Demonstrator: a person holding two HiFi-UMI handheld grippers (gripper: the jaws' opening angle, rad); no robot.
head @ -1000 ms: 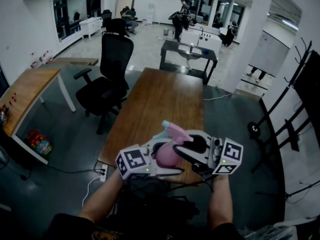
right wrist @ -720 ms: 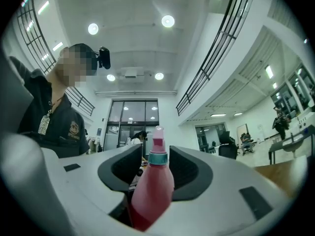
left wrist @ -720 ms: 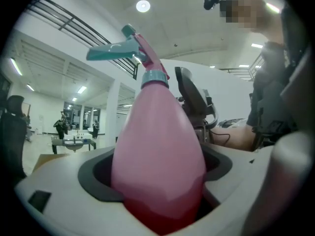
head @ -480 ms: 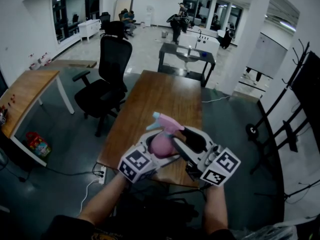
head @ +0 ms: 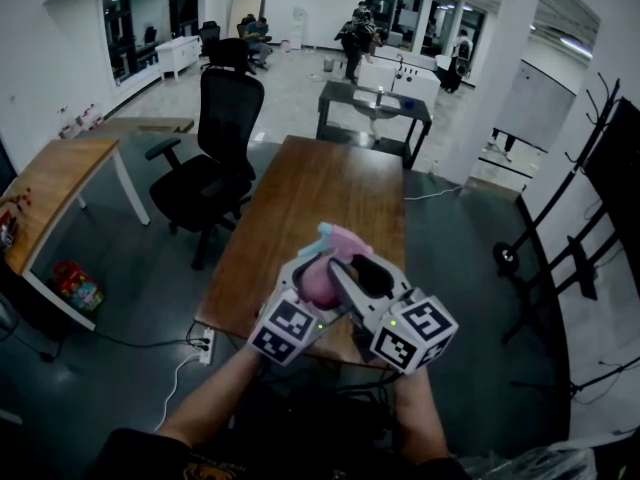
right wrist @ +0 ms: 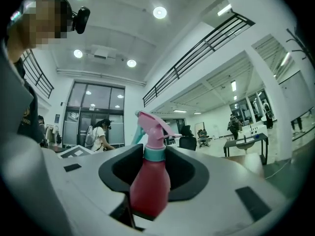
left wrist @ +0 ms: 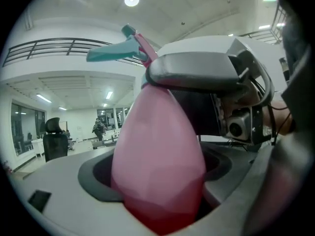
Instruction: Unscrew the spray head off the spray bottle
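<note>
A pink spray bottle with a pink spray head and teal trigger is held upright in the air over the near end of the wooden table. My left gripper is shut on the bottle's fat body, which fills the left gripper view. My right gripper reaches in from the right. One of its fingers lies across the bottle's shoulder, just under the head. Its jaws have just been closing with the bottle between them. The teal collar and head stand above its pads.
A black office chair stands left of the table. A second wooden desk is at far left and a grey table beyond. A black coat rack stands at right. People move about at the back of the room.
Both grippers have swung round with the bottle, so their marker cubes sit closer together and nearer me. The bottle has stayed held and shifted slightly left; its head has turned.
</note>
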